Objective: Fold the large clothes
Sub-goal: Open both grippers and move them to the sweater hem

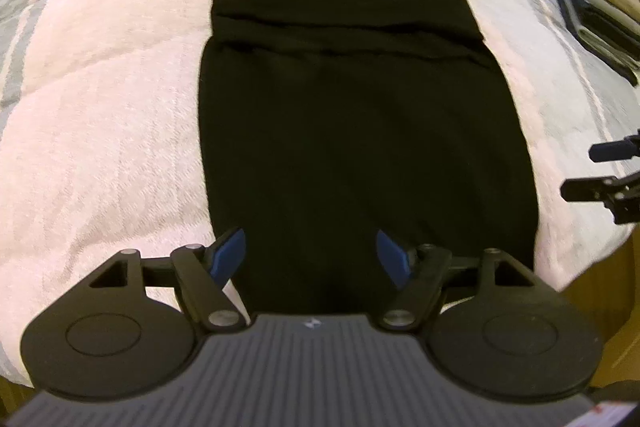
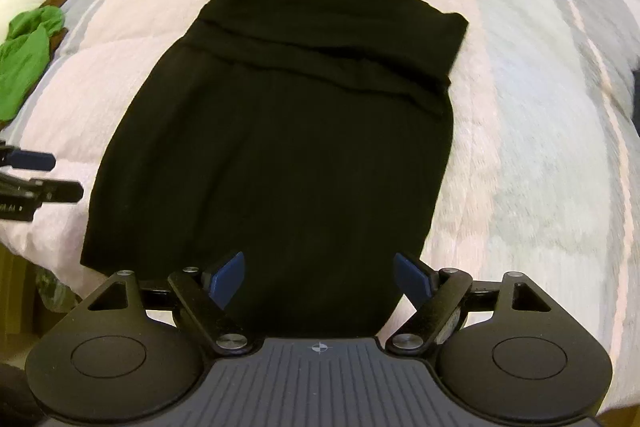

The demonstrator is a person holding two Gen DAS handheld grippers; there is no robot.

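Both grippers, left gripper (image 1: pixel 310 253) and right gripper (image 2: pixel 320 277), hover spread-fingered over the black garment's (image 1: pixel 352 131) hem; soft, limp cloth, best pinched at hem corners.

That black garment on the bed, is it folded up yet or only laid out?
Partly folded: the black garment lies flat at full length on the quilt, but layered edges cross its upper part, so the sleeves appear tucked in.
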